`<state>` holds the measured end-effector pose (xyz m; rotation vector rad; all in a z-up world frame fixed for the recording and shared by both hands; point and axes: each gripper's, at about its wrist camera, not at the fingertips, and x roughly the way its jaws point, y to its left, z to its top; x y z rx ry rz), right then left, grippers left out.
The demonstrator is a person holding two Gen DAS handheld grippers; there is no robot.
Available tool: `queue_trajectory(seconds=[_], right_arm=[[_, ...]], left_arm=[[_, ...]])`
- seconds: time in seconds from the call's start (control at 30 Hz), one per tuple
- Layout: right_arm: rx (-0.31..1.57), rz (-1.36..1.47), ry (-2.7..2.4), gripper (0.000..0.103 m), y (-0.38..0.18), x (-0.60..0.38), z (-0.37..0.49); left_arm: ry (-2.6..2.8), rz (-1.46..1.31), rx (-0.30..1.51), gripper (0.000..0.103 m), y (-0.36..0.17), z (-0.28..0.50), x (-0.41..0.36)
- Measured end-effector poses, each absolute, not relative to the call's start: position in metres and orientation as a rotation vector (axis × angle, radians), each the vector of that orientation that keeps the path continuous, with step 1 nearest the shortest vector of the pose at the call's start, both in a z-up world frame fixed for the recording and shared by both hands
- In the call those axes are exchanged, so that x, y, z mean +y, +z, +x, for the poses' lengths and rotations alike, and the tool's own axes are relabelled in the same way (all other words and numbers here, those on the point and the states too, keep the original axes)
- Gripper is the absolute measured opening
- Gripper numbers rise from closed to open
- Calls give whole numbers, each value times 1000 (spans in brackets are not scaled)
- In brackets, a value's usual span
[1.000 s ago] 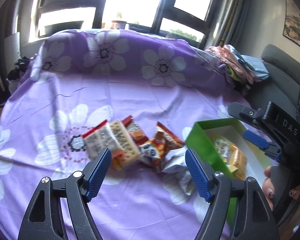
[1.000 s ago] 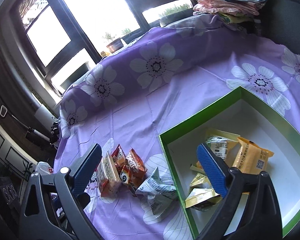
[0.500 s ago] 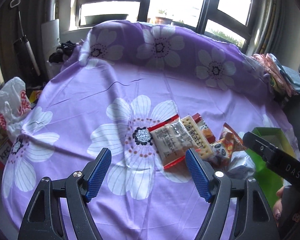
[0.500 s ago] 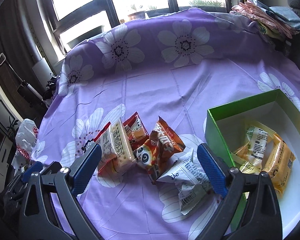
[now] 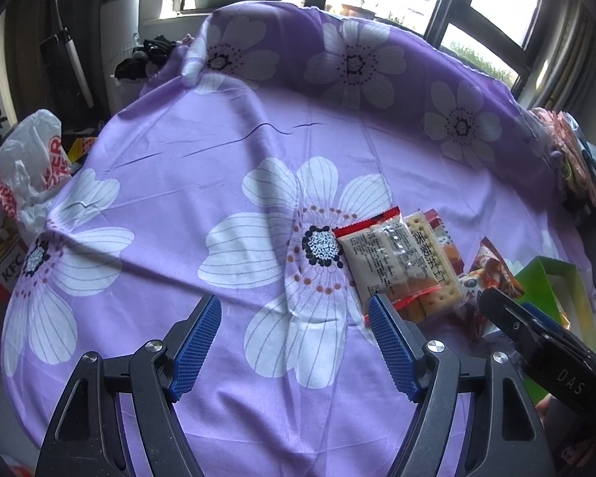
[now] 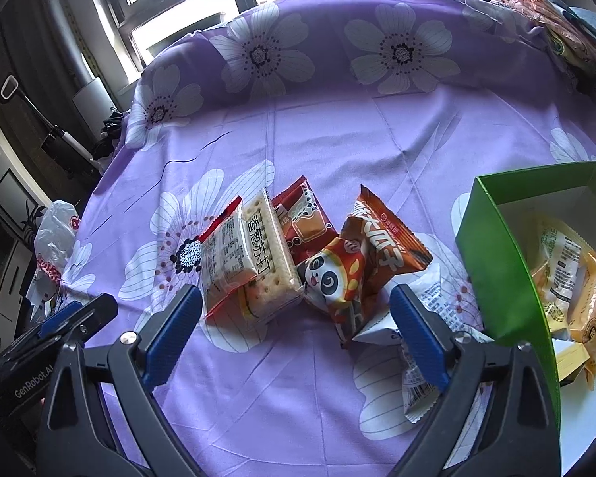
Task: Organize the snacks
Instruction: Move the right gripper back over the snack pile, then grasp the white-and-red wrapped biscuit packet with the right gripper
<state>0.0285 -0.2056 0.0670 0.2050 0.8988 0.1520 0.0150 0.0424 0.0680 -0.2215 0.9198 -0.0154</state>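
Here, the right gripper (image 6: 294, 334) hangs with jaws spread wide and empty above a loose heap of snack packets on a purple flowered cloth (image 6: 337, 127): a cracker pack (image 6: 266, 254), a panda-printed packet (image 6: 333, 282), a white pouch (image 6: 413, 357). Just beside them stands a green box (image 6: 496, 262), probably their destination, with yellow packets (image 6: 584, 302) inside. The left gripper (image 5: 294, 346), also wide and empty, waits over bare cloth.

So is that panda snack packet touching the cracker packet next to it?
Touching. In the right wrist view the panda packet presses against the lower right edge of the cracker packet, with no purple cloth showing between them.
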Motion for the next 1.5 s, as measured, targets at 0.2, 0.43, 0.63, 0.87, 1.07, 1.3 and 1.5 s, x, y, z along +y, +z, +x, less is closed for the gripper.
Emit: queue_trajectory(seconds=[0.2,0.43,0.63,0.87,1.07,1.3,1.5], right_arm=[[928,224,198,78,70,-194,44],[989,219,295,62,72,-162,84],[1067,124,303,51,44,-133,109],[1139,72,376,15,23,-115,105],[1148,160,414,3,19,-122,93],[1109,224,459,2,40,-138,51],[1119,266,397,4,38,-166,19]], left_arm=[[-50,-314,988,77,55,34,50],[-36,-399,1031,77,43,44,61],[10,-413,1036,77,44,41,72],[23,-459,1048,77,42,42,84],[42,-462,1048,77,40,40,88],[25,-431,1051,77,42,35,80],[-15,-367,1082,77,38,32,56]])
